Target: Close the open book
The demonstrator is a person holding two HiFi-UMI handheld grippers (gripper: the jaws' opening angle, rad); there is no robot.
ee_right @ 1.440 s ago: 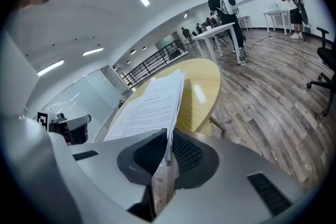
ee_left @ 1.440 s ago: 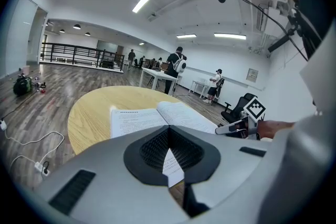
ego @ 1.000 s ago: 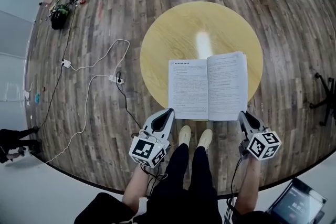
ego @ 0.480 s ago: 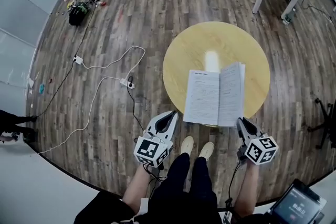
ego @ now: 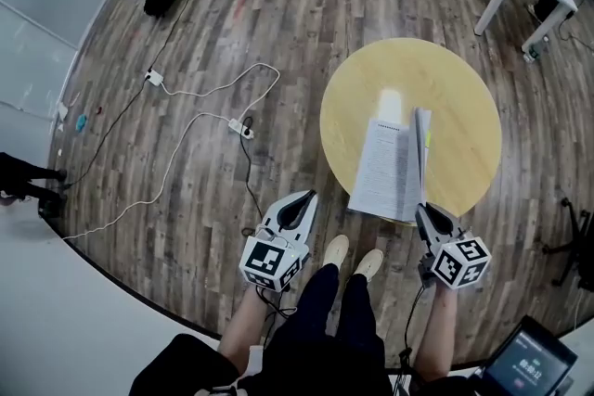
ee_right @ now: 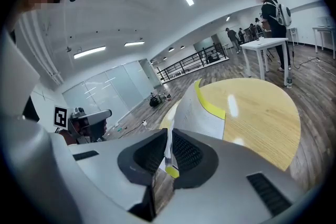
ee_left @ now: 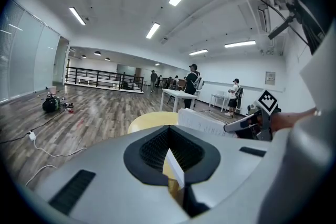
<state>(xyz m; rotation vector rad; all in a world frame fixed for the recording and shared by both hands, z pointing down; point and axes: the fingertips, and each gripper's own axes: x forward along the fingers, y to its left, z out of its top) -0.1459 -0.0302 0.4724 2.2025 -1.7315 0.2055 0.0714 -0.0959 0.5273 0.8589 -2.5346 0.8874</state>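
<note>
Left tongs (ego: 301, 198) clenched, empty, over floor (ego: 232, 51), left of book (ego: 382, 173), not touching. Book on near edge of round tabletop (ego: 464, 121): left half flat, right half near upright. Right tongs (ego: 421, 210) clamped on upright half's near corner.

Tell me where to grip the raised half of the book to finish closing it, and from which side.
Grip the raised half at its near corner, coming from the person's side of the table. It stands almost on edge and its near end overhangs the rim, leaving both faces free. The right gripper is shut on it there.
</note>
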